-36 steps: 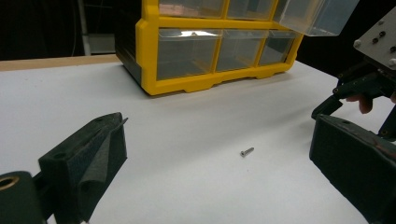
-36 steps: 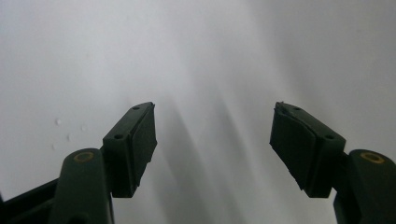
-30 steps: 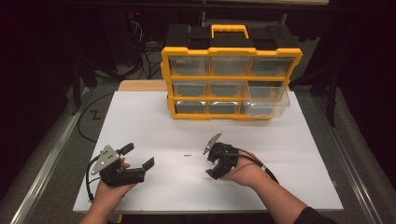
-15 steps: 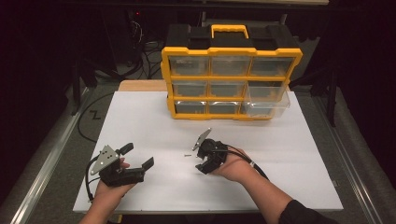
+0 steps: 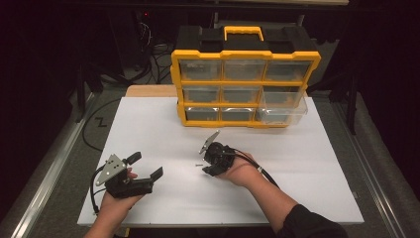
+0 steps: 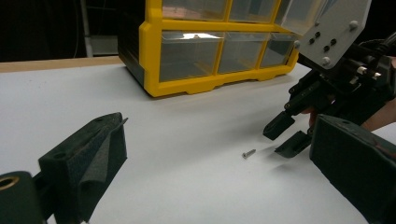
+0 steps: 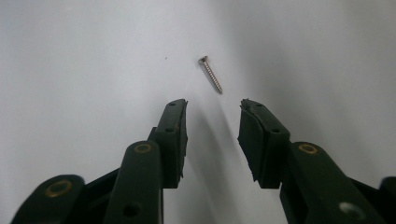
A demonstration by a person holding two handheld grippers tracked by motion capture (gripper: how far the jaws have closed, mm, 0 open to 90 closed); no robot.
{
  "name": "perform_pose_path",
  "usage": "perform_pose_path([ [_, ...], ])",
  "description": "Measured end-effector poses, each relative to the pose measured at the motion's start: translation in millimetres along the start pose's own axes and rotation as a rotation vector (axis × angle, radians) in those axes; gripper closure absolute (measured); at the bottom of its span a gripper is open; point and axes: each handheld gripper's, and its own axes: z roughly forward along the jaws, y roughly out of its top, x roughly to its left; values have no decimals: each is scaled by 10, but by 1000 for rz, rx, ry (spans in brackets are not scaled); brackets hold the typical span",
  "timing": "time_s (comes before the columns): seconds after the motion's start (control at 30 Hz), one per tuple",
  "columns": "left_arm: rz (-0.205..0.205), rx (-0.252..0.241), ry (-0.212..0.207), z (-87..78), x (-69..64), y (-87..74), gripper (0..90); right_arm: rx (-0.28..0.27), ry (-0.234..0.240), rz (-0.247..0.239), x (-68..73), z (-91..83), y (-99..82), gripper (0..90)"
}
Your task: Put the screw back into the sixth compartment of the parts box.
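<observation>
A small screw (image 5: 198, 165) lies on the white table (image 5: 148, 124), left of centre. My right gripper (image 5: 204, 167) points left at it, low over the table. In the right gripper view the screw (image 7: 211, 74) lies just beyond the fingertips of the right gripper (image 7: 214, 109); its jaws have just been closing, stand apart, and nothing is between them. My left gripper (image 5: 146, 164) rests at the front left, open and empty. The left gripper view looks past the left gripper (image 6: 222, 135) to the screw (image 6: 248, 153) and the right gripper (image 6: 285, 135) behind it.
A yellow and black drawer organizer (image 5: 242, 89) stands at the back of the table; its clear lower right drawer (image 5: 282, 106) is pulled out. Cables (image 5: 99, 124) trail on the floor at the left. Metal rails run along both sides of the table.
My right gripper has moved left across the table up to the screw, and its jaws have narrowed. The left gripper has stayed where it was.
</observation>
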Motion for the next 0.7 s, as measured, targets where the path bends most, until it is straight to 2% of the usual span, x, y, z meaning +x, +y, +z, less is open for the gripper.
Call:
perform_pose_path([
  [0.33,-1,7,0,1,5,-3,44,-28,10,-12,-5,118,121,724],
  [0.7,-2,0,-2,-2,7,-1,44,-23,7,-10,6,201,190,744],
])
